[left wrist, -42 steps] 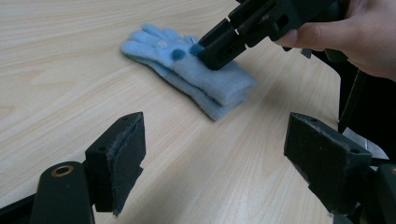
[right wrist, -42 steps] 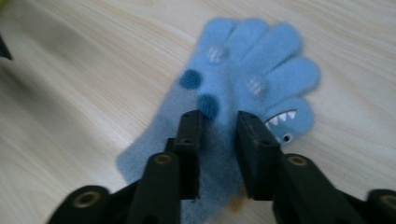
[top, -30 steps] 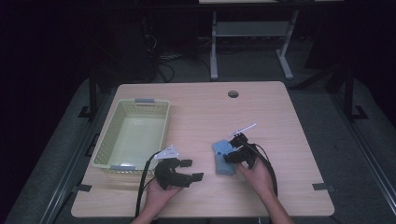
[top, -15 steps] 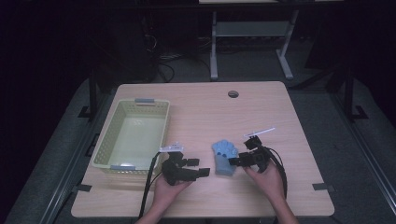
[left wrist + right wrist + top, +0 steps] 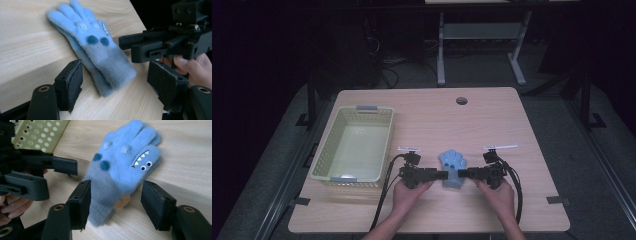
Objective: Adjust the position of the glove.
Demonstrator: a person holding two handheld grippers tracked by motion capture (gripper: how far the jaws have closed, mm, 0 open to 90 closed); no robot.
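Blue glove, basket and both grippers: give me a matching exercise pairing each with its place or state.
Things:
1. blue glove
2. yellow basket
3. left gripper
4. round hole in the table

Places or states:
A. near the far edge of the table
B. lying flat between the two grippers
C. on the left part of the table, nothing in it
D. jaws open at the glove's cuff

Pairs: 1-B, 2-C, 3-D, 4-A

Dark lab: bare test desk (image 5: pixel 427 107), floor cables (image 5: pixel 387 70)
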